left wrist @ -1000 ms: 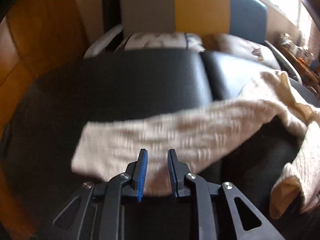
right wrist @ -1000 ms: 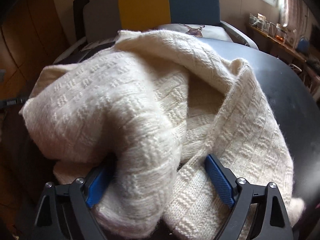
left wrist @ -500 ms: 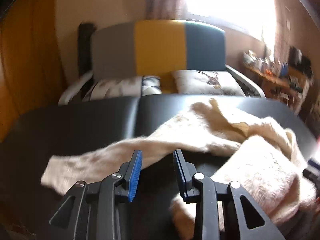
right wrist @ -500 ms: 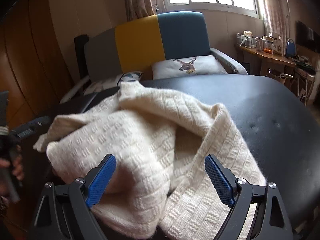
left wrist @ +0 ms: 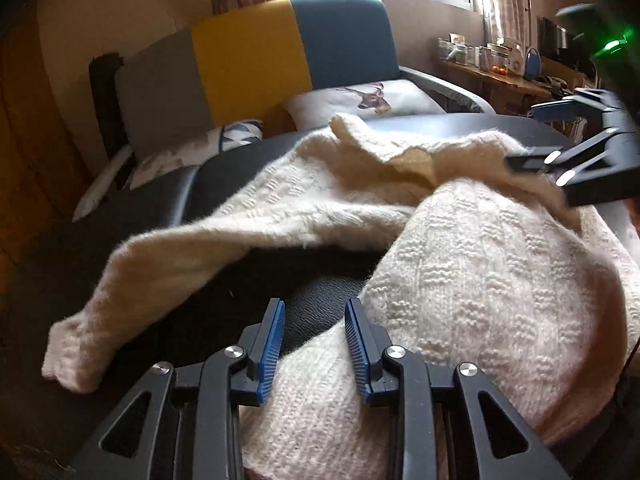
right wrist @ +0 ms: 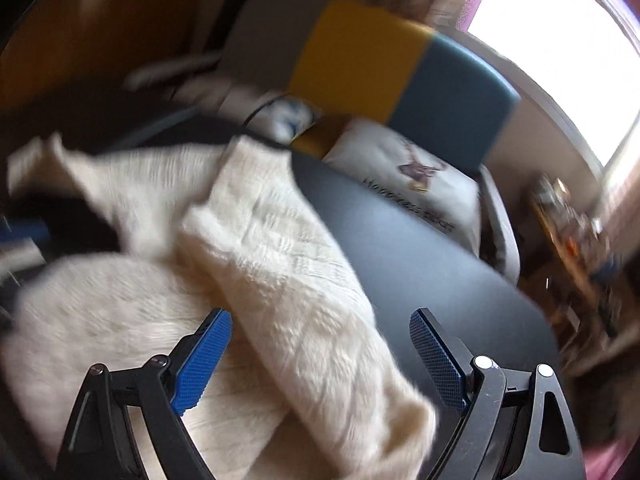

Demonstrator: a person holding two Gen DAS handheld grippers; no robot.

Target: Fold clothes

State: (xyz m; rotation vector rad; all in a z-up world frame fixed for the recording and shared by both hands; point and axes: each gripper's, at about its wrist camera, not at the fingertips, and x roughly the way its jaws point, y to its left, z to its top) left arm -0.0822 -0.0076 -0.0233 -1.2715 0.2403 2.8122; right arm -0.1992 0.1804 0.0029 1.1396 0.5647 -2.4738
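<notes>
On the black table (left wrist: 224, 176), the cream sweater (left wrist: 480, 264) lies bunched, far edge bare

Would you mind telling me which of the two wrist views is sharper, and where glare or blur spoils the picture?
Left wrist view: sharp, knit of the cream sweater readable, only its sleeve tip slightly soft. Right wrist view: motion blur throughout, the window blown out to white, sofa smeared.

Cream sweater (left wrist: 460, 248) lies rumpled on the black table (left wrist: 224, 184), sleeve (left wrist: 132, 300) outstretched.
</notes>
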